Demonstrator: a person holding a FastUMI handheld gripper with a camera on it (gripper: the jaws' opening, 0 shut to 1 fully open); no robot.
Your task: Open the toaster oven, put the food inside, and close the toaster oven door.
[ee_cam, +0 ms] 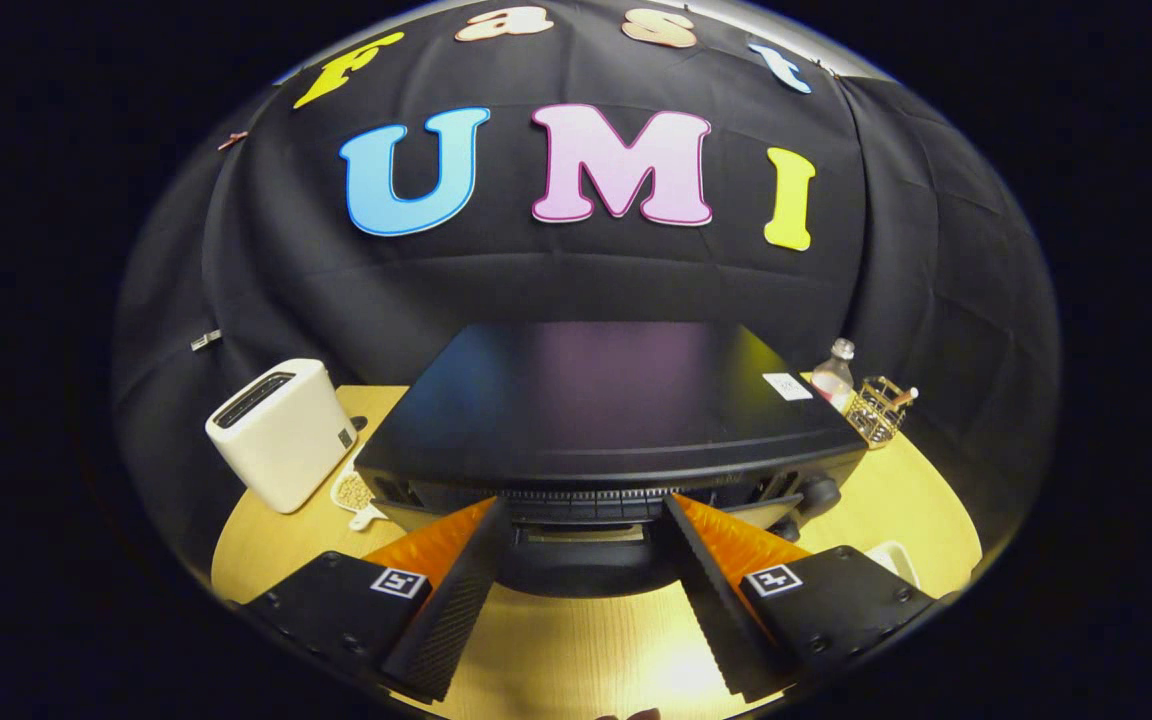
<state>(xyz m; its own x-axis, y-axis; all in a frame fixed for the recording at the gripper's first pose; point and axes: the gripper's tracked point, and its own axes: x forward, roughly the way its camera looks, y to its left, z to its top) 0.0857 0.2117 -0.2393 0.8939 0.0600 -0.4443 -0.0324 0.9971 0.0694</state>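
Desk: Toaster oven [606, 420] on the tabletop [576, 650], where exactly?

Field: Just ahead of the gripper [581, 510], whose fingers are spread wide, nothing between them. Its handle [576, 535] sits between the tips, door apparently shut.

Desk: Best approach?

Field: Likely centre on the handle, close squarely, pull down gently. White toaster [281, 430] stands left; bottle [834, 375] and wire basket [878, 410] right.

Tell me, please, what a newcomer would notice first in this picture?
First the big black toaster oven, just ahead of the open gripper, whose fingers reach toward its front. Next the white toaster left of it, then the bottle and wire basket at its right on the wooden table.
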